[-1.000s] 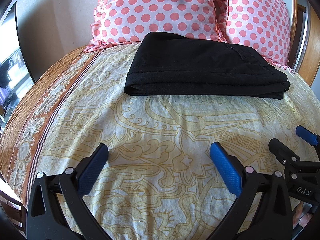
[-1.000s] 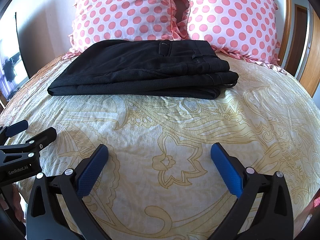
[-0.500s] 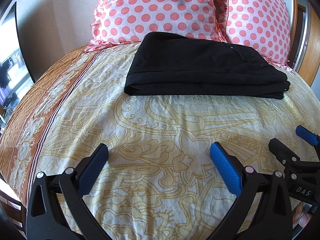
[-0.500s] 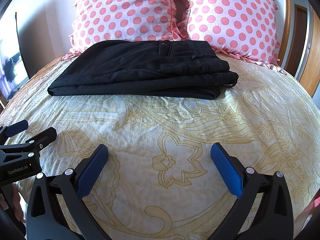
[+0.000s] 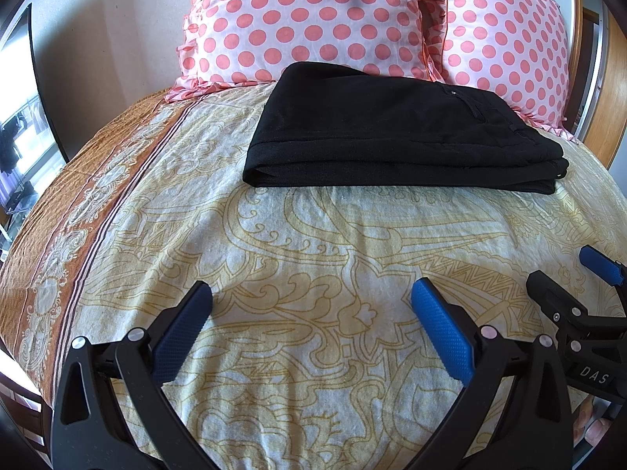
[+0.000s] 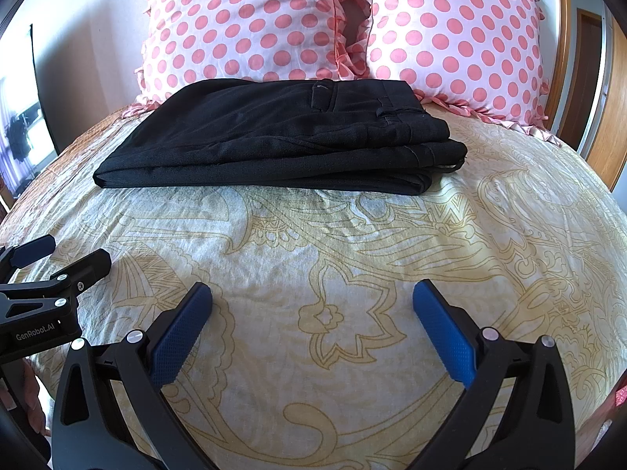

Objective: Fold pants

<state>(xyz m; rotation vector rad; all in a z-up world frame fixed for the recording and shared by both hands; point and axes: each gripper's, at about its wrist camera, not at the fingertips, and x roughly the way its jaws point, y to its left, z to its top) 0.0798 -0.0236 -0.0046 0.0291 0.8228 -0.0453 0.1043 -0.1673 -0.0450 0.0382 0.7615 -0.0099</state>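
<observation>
Black folded pants point(image 5: 399, 145) lie on the patterned bedspread point(image 5: 313, 258) well ahead of both grippers, just before two polka-dot pillows point(image 6: 250, 23). Left gripper point(image 5: 311, 327) and right gripper point(image 6: 313, 329) hover side by side, jaws spread wide, holding nothing; only bare bedspread lies between.

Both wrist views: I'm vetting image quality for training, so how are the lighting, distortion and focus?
Left wrist view: strong fisheye bulges the bedspread, corners vignette black, the window at the left edge is blown out, the black pants keep little fabric detail. Right wrist view: the same barrel warp, even daylight, pants seams and bedspread pattern sharp, no motion blur.
</observation>
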